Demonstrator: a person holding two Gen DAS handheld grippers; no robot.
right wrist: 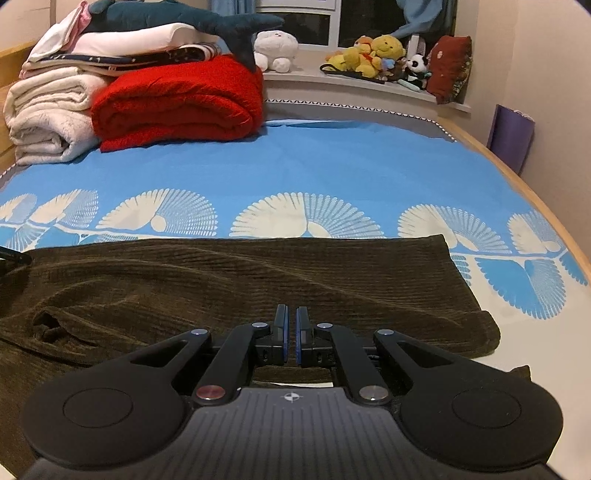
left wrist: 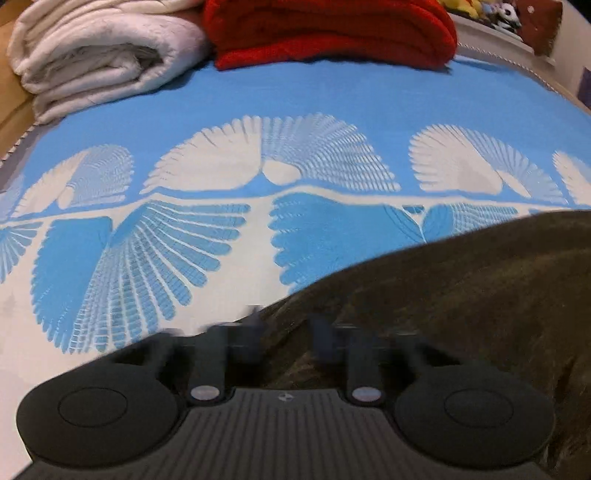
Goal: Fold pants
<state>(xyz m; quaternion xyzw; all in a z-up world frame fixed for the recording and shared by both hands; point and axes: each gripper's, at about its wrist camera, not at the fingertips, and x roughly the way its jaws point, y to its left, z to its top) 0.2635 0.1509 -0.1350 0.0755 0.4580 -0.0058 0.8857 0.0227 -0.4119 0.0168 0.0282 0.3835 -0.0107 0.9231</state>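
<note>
Above the pants my right gripper is nearly closed, empty; left gripper blurred, unclear. Next I grasp an edge.

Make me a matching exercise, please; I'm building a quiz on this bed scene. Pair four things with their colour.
Things:
1. pants
2. folded blanket
3. shark plush
4. bedsheet

Colours:
A. red
B. blue with white fan pattern
C. dark brown
D. dark teal

Pairs: 1-C, 2-A, 3-D, 4-B
</note>
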